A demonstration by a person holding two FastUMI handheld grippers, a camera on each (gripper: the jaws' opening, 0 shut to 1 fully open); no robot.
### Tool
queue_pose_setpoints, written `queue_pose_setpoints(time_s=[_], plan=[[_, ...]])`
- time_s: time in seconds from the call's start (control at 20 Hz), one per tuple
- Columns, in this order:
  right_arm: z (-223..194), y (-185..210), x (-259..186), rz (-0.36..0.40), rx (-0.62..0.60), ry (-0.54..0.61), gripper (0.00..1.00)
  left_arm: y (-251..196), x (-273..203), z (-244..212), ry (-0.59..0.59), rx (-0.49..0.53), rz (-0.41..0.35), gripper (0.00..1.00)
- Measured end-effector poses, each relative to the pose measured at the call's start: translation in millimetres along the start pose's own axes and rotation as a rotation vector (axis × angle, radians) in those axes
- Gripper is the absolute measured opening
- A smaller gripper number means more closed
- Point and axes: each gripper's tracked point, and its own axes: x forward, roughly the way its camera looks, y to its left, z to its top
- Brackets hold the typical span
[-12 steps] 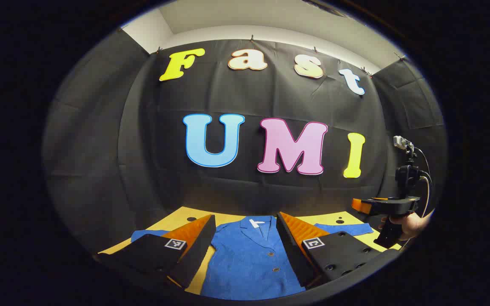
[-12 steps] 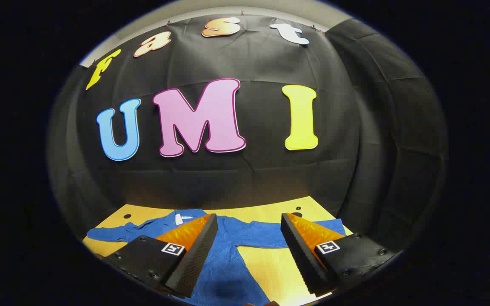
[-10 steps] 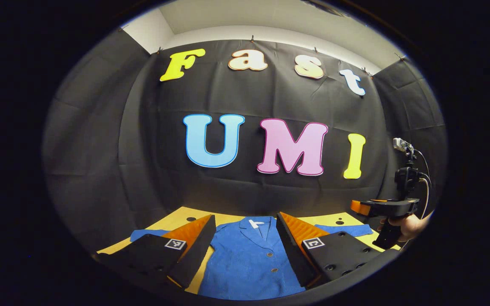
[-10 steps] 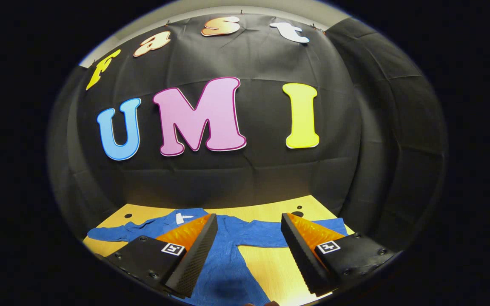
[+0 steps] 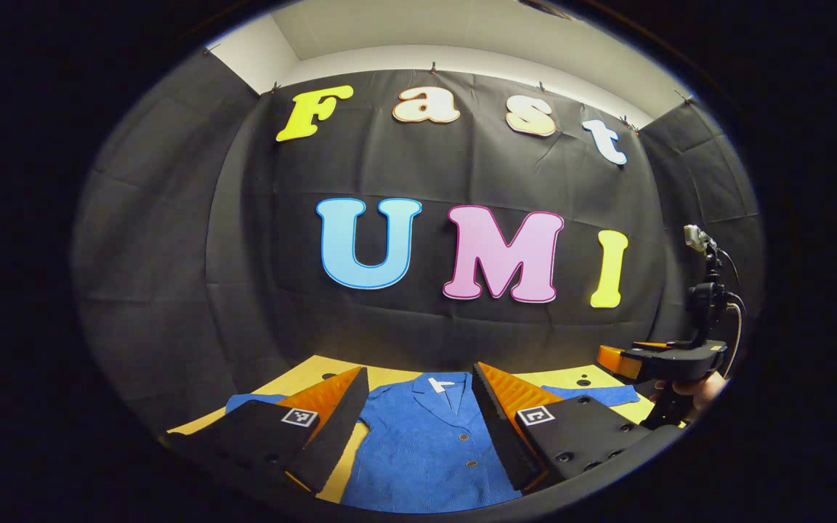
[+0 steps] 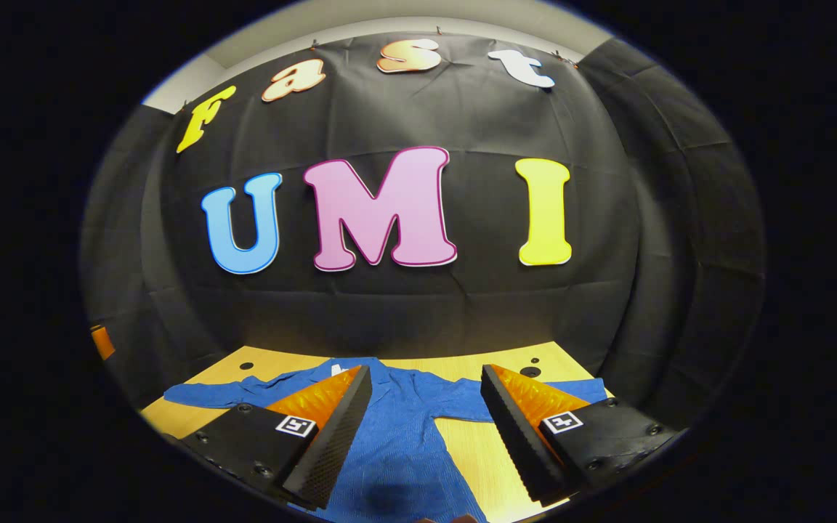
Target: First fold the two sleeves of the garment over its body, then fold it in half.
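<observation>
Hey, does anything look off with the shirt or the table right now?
Nothing stands out. The blue shirt lies flat on the wooden table, sleeves spread out, unfolded. Both the left gripper and right gripper are open above it.

Your left gripper view looks from low above the wooden table [image 5: 302, 372] toward the back wall, centred over the blue shirt [image 5: 426, 443]. Your right gripper view faces the same wall from further right; both share shirt and table.

text: none readable | square coded tags on hand-held gripper fingers [image 5: 300, 417] | unreadable
</observation>
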Motion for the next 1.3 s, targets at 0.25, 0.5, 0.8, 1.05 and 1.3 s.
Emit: queue_pose_setpoints(time_s=[0.25,0.5,0.8,1.05,1.3], plan=[[26,20,-40,-0.011,0.040,-0.080,0.96,9,-4,1,0.005,0.002,-0.016,0.82],[21,29,-59,-0.011,-0.004,-0.092,0.96,14,-7,-2,0.020,-0.009,-0.045,0.82],[2,-50,-19,-0.151,-0.035,-0.009,0.98,5,-7,-17,0.061,-0.037,-0.068,0.82],[-34,-167,34,-0.320,-0.033,0.123,0.97,-12,1,-32,0.111,-0.017,-0.050,0.82],[-108,-272,89,-0.440,0.014,0.318,0.98,-41,11,-52,0.177,-0.035,-0.018,0.82]])
